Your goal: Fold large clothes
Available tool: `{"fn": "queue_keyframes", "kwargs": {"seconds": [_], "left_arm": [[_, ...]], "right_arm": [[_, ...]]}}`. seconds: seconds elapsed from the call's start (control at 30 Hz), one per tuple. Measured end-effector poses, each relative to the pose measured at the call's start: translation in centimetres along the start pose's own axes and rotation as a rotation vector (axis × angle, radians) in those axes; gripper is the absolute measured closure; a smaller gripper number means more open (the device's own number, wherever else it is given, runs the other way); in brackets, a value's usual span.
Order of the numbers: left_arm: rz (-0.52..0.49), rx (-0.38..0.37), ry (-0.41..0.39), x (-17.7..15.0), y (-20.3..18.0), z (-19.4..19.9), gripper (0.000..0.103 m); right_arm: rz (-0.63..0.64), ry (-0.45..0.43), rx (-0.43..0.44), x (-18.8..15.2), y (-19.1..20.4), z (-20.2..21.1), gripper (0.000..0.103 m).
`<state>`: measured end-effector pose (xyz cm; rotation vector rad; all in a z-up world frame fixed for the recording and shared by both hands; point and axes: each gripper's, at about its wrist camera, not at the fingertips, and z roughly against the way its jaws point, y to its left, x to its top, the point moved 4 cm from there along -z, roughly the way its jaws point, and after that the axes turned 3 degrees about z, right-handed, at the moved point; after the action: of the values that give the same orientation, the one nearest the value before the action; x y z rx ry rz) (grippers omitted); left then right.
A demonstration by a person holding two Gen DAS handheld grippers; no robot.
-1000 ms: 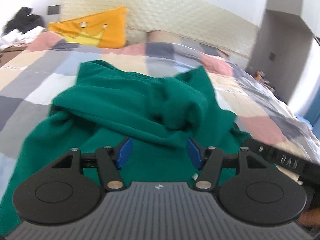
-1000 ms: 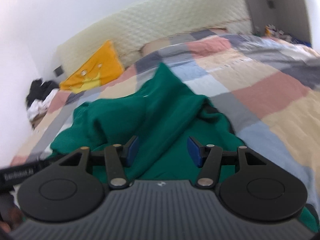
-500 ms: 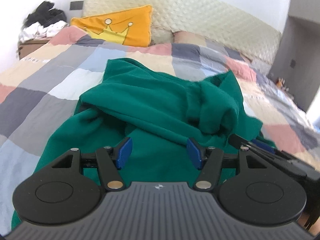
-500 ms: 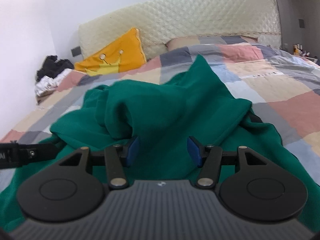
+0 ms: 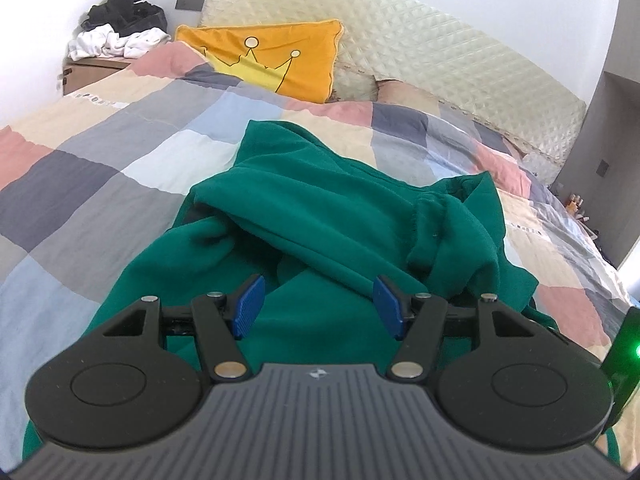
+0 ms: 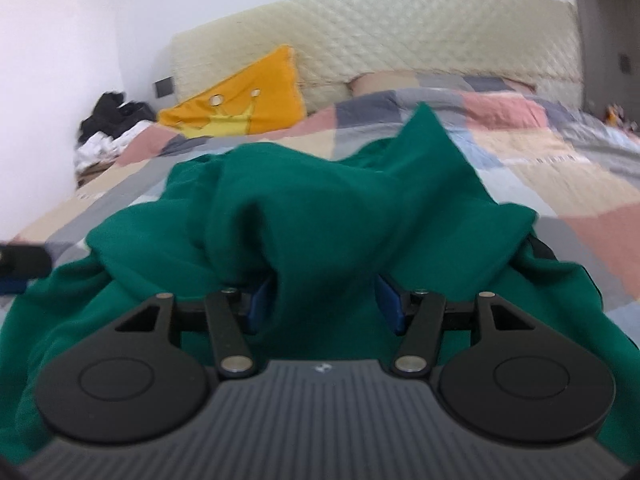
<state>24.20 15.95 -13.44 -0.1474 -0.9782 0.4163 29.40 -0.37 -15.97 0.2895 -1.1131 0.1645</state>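
A large dark green garment (image 5: 340, 216) lies crumpled on the checked quilt (image 5: 100, 168), bunched into thick folds with one corner pointing at the headboard. My left gripper (image 5: 318, 306) hovers low over its near part, blue pads wide apart with only flat cloth below them. In the right wrist view the garment (image 6: 320, 216) rises as a hump straight ahead. My right gripper (image 6: 326, 304) is open and pushed up against that hump. A hanging fold sits between its jaws beside the left pad (image 6: 258, 304) and partly hides it, while the right pad stands clear of the cloth.
An orange crown cushion (image 5: 280, 56) leans on the quilted headboard (image 5: 420, 52). Dark and white clothes (image 5: 120, 28) are piled on a bedside stand at the far left. The right gripper's body with a green light (image 5: 624, 348) shows at the right edge.
The right gripper has sunk and moved in toward the green hump, so a fold now sits between its jaws. The left gripper has shifted sideways and rolled; its jaws stay equally wide.
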Motion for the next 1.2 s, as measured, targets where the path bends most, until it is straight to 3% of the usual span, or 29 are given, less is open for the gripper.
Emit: {"fn": "queue_keyframes", "kwargs": {"seconds": [0.33, 0.67, 0.73, 0.87, 1.07, 1.2], "left_arm": [[-0.029, -0.014, -0.012, -0.2, -0.5, 0.1, 0.037], [0.000, -0.020, -0.008, -0.3, 0.1, 0.4, 0.037], [-0.006, -0.025, -0.001, -0.5, -0.1, 0.4, 0.037], [-0.031, -0.028, 0.008, -0.8, -0.5, 0.3, 0.037], [-0.068, -0.043, 0.013, -1.2, -1.3, 0.4, 0.037], [-0.078, -0.058, 0.020, -1.5, -1.7, 0.6, 0.037]], "right_arm": [[-0.163, -0.026, -0.071, -0.4, -2.1, 1.6, 0.042], [-0.349, -0.066, -0.233, -0.6, -6.3, 3.7, 0.042], [-0.395, -0.032, -0.283, -1.1, -7.7, 3.7, 0.040], [-0.513, 0.022, -0.281, -2.3, -10.2, 4.0, 0.043], [-0.484, 0.042, -0.241, -1.6, -9.5, 5.4, 0.042], [-0.443, -0.071, -0.256, 0.1, -9.2, 8.9, 0.040]]}}
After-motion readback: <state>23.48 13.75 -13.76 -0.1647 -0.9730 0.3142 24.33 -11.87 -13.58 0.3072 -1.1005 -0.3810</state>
